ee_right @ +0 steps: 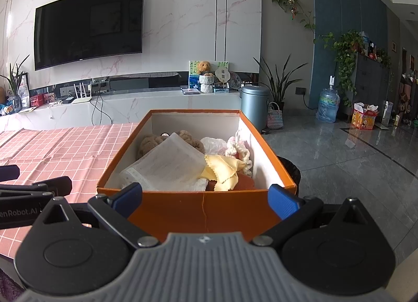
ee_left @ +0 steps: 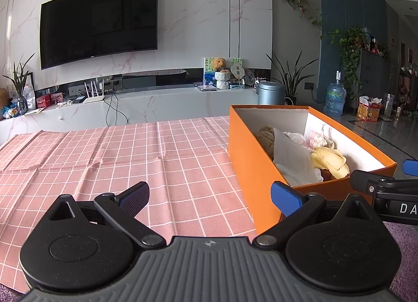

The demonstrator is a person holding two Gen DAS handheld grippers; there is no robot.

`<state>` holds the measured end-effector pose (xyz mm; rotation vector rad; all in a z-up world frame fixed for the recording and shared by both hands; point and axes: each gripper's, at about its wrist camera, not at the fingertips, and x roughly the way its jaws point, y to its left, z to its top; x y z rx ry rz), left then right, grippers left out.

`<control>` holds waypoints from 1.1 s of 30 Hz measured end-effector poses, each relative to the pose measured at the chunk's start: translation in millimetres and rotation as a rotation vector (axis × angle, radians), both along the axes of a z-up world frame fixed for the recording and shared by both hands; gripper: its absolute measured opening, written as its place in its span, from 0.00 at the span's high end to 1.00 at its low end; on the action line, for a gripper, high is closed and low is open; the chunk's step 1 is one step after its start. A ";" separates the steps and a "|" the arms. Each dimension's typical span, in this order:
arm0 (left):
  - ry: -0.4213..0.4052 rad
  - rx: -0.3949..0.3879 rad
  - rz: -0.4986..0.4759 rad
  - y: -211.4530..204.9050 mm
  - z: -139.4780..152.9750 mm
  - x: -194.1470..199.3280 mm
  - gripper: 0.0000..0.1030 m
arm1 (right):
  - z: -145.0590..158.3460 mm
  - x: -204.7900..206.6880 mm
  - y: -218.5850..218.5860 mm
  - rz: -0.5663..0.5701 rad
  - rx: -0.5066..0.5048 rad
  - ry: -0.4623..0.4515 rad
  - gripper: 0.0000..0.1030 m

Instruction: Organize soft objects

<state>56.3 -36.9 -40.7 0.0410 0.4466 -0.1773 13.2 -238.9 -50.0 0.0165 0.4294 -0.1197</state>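
Observation:
An orange box (ee_right: pixel 198 208) stands at the right end of the pink checked tablecloth (ee_left: pixel 130 161). Inside lie a brown plush toy (ee_right: pixel 149 144), a white mesh cloth (ee_right: pixel 169 168), a yellow cloth (ee_right: pixel 222 171), a white plastic bag (ee_right: pixel 215 145), a pink-white crochet piece (ee_right: pixel 239 149) and a rust-coloured cloth (ee_right: pixel 244 181). My right gripper (ee_right: pixel 205 201) is open, empty, facing the box's near wall. My left gripper (ee_left: pixel 209 195) is open and empty over the cloth, left of the orange box (ee_left: pixel 250 161). The right gripper's fingers (ee_left: pixel 376 184) show at the left wrist view's right edge.
A marble TV console (ee_left: pixel 156 100) with a wall television (ee_left: pixel 99 25) runs behind the table. A grey bin (ee_right: pixel 254 103), potted plants (ee_right: pixel 279 85) and a water bottle (ee_right: pixel 327 106) stand on the tiled floor (ee_right: pixel 339 150) to the right. A dark basket (ee_right: pixel 290 171) sits beside the box.

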 end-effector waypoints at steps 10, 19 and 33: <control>-0.001 0.001 -0.001 -0.2 0.1 0.0 0.00 | -3.3 -0.8 -0.3 0.000 0.002 0.002 0.02; -0.002 0.001 0.000 -0.2 0.5 0.1 0.00 | -2.9 -1.1 -0.4 0.000 0.002 0.002 0.02; 0.001 -0.002 0.001 1.3 1.9 0.0 0.00 | -2.4 -0.9 -0.3 0.000 0.001 0.002 0.02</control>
